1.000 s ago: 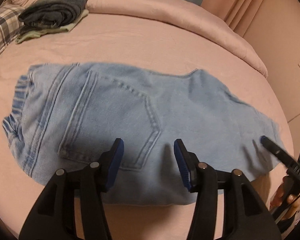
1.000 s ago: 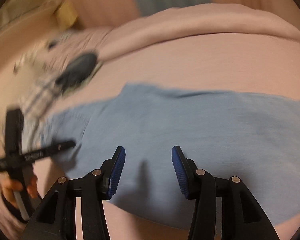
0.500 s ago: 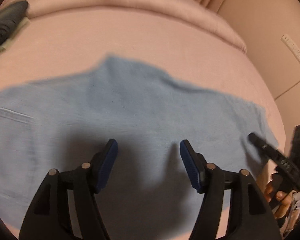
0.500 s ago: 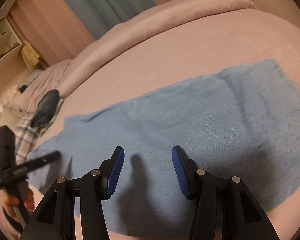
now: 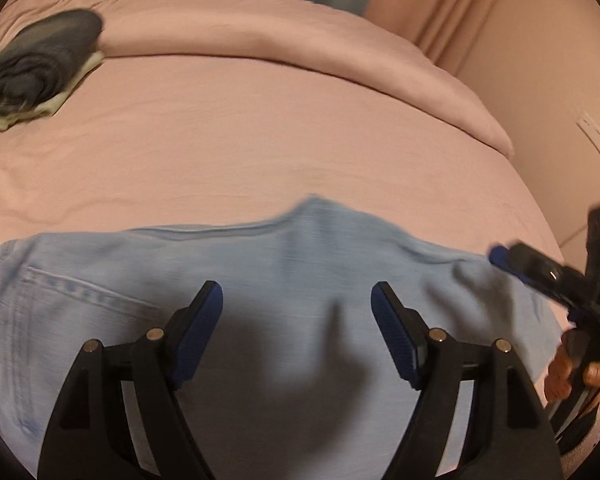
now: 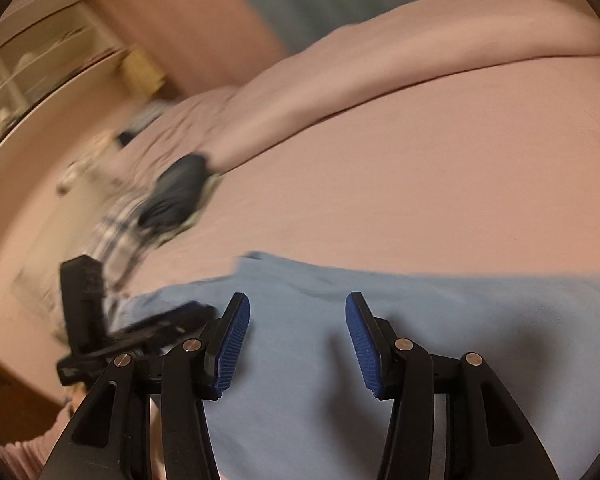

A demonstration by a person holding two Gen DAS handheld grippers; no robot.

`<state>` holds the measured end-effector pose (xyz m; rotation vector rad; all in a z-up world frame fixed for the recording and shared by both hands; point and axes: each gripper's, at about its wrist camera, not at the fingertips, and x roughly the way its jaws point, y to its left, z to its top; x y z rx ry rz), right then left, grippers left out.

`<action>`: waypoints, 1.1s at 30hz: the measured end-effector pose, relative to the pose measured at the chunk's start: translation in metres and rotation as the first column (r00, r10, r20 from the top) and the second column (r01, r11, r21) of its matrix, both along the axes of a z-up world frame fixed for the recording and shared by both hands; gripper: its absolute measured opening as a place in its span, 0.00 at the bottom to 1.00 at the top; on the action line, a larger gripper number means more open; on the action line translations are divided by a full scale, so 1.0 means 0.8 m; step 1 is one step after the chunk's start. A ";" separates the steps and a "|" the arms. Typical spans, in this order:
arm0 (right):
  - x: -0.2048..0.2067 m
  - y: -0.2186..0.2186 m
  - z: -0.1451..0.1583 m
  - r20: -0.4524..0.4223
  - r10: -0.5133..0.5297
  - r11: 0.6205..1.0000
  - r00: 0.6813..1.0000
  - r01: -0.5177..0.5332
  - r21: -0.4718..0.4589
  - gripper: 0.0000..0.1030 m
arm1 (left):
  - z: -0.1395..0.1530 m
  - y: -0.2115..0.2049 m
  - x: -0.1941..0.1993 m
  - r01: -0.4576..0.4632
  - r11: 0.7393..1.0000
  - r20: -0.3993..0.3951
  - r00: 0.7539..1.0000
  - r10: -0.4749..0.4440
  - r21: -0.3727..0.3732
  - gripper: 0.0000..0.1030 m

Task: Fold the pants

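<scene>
Light blue denim pants (image 5: 284, 280) lie flat on the pink bed, back pocket at the left in the left wrist view. My left gripper (image 5: 297, 300) is open and empty, low over the middle of the pants. My right gripper (image 6: 298, 312) is open and empty over the pants (image 6: 420, 320). The right gripper also shows at the right edge of the left wrist view (image 5: 540, 276), over the leg end. The left gripper shows at the left of the right wrist view (image 6: 140, 332).
The pink bed sheet (image 5: 260, 140) stretches behind the pants, with a rolled pink duvet (image 5: 300, 40) at the back. A stack of folded dark clothes (image 5: 32, 56) sits at the far left. A wall and curtains lie to the right.
Both grippers have dropped lower and closer to the pants and stay open. The left view has swung back so the pocket shows again. The pants have not moved.
</scene>
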<state>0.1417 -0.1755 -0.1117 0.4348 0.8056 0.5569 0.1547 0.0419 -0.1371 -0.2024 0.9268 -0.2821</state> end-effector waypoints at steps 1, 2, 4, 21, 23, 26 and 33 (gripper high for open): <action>0.014 0.016 -0.002 -0.007 0.017 1.000 1.000 -0.017 -0.023 0.50 | -0.004 0.008 0.000 -0.002 1.000 -0.004 1.000 0.002 0.006 0.74; 0.036 0.041 -0.005 -0.023 0.042 0.998 0.999 -0.044 -0.054 0.50 | -0.006 0.012 0.003 -0.005 1.000 -0.009 1.000 0.005 0.016 0.74; 0.064 0.075 -0.007 -0.036 0.094 0.993 0.995 -0.096 -0.068 0.50 | -0.015 0.020 0.010 -0.006 1.000 -0.029 1.000 0.006 0.027 0.71; 0.121 0.124 -0.037 -0.168 0.053 0.982 0.984 -0.081 -0.168 0.00 | -0.027 0.007 0.011 0.032 0.990 -0.004 0.999 -0.032 0.138 0.77; 0.088 0.099 -0.012 -0.081 0.016 0.986 0.997 -0.029 -0.163 0.02 | -0.023 0.008 0.009 0.010 0.992 -0.007 1.000 -0.009 0.125 0.77; 0.040 0.053 0.013 -0.009 -0.033 0.994 0.999 0.032 -0.108 0.14 | -0.014 0.000 -0.001 -0.015 0.998 -0.006 1.000 0.016 0.063 0.76; -0.044 -0.027 0.000 -0.040 -0.162 0.974 0.986 0.153 -0.164 0.42 | -0.002 -0.106 -0.021 0.162 0.983 0.033 0.986 -0.166 0.086 0.77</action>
